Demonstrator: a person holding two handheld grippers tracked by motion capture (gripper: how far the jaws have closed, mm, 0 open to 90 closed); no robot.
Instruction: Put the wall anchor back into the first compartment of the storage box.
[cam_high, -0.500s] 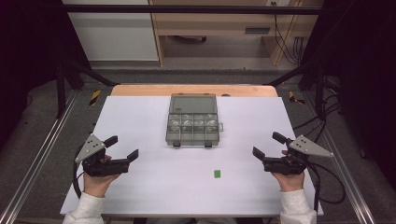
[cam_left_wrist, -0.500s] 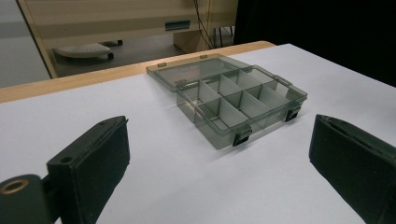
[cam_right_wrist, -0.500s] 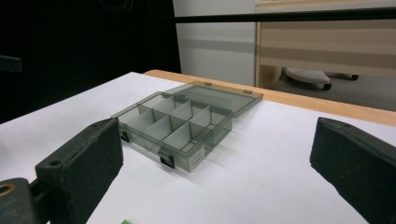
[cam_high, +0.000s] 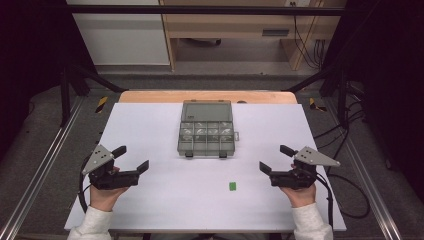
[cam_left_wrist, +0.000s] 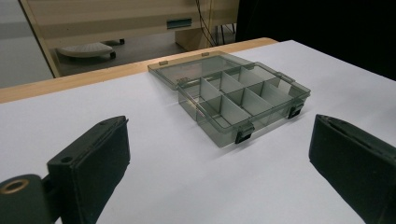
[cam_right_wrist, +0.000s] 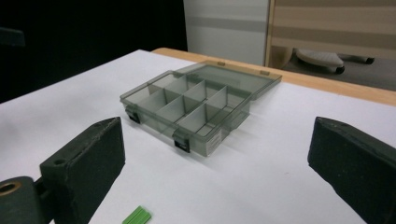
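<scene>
Organizer box (cam_high: 207, 128) sits between both grippers, whose jaws gape wide, holding nothing.

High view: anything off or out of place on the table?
Only the small green piece, lying loose on the white table in front of the open compartment box, outside its compartments. Nothing spilled, tipped or damaged.

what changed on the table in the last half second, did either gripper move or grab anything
Nothing visibly changed. The left gripper and right gripper rest open and empty at the near corners of the table, the open compartment box sits mid-table with its lid laid back, and the small green piece lies in front of it, untouched.
</scene>
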